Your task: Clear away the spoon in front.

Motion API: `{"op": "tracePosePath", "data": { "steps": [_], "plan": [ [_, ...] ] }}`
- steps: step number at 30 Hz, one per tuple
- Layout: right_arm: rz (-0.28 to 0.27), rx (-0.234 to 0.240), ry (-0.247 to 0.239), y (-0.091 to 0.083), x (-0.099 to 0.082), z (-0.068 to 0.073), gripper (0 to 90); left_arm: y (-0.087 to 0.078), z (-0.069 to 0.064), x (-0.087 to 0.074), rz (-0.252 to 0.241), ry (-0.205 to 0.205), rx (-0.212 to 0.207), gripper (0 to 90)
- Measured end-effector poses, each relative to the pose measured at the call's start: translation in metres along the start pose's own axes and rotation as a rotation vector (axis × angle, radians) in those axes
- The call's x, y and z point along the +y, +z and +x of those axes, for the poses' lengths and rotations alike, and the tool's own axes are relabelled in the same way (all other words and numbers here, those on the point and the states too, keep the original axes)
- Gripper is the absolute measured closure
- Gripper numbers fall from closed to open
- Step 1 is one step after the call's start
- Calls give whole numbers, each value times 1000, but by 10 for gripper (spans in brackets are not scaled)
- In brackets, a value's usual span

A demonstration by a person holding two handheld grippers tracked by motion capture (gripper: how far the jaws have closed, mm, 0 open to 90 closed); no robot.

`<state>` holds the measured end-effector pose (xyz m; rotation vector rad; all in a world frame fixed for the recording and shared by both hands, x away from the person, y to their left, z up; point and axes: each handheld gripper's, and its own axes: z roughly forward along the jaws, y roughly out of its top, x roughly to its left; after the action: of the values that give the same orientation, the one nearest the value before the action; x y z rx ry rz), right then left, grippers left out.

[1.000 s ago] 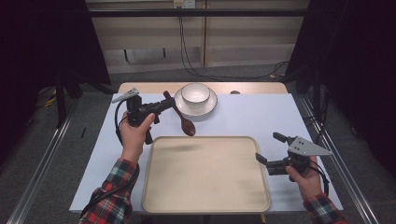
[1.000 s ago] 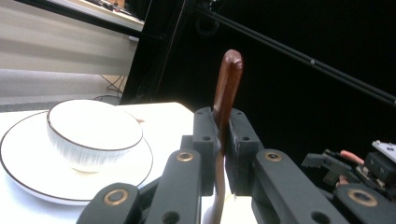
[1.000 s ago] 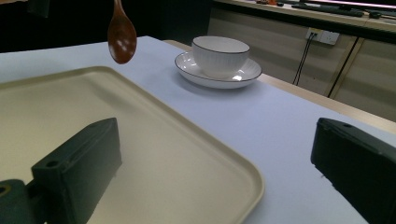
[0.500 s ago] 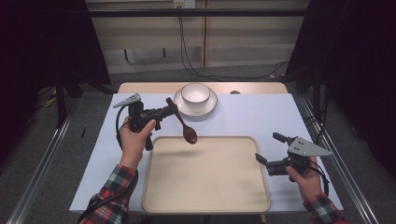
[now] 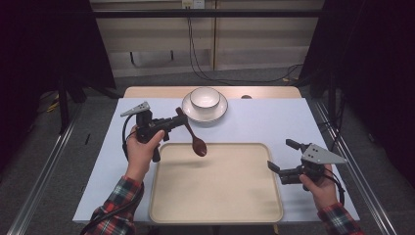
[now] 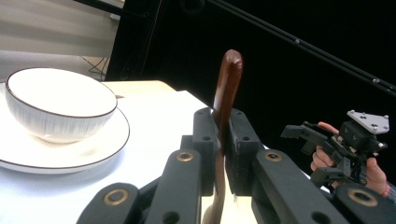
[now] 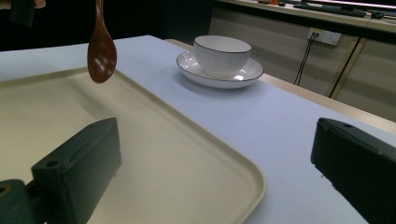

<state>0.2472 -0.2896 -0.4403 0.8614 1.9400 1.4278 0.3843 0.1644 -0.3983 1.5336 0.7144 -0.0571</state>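
Note:
A brown wooden spoon [image 5: 195, 139] hangs tilted in the air, its handle [image 6: 228, 84] pinched by my left gripper [image 5: 172, 123], which is shut on it. Its bowl end [image 7: 101, 51] hovers over the far left edge of the beige tray [image 5: 215, 186]. A white bowl [image 5: 205, 97] sits on a white plate [image 5: 195, 112] at the back of the table. My right gripper [image 5: 280, 154] stands open at the tray's right edge, with nothing between its fingers [image 7: 79, 163].
The table has a pale blue cover [image 5: 274, 122] with free room to the right of the plate and around the tray. Metal rails [image 5: 44, 171] run along the floor on both sides. Cables [image 5: 205, 68] trail behind the table.
My left gripper has carried the spoon nearer and to the right, from beside the plate to above the tray's far left edge. The right gripper has stayed put.

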Motion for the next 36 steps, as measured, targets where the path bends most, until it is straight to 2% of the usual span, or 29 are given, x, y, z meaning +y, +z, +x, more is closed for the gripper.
{"op": "tracePosePath", "data": {
  "steps": [7,19,23,24,26,30,36],
  "plan": [
    [5,5,0,0,0,1,14,1,-2,-4,33,10,-17,839],
    [8,8,0,2,-1,1,14,2,-6,-9,58,4,-39,839],
    [8,10,-1,1,-1,1,14,1,-6,-12,65,-11,-59,839],
    [20,26,-3,1,-1,0,14,1,-6,-12,65,-11,-55,839],
    [16,21,-5,1,-1,0,14,1,-7,-13,66,-9,-54,839],
    [12,12,-1,2,-1,1,14,0,-8,-15,80,-20,-78,839],
    [14,14,0,2,-1,1,14,-2,-9,-18,94,-18,-70,839]
  ]
}}
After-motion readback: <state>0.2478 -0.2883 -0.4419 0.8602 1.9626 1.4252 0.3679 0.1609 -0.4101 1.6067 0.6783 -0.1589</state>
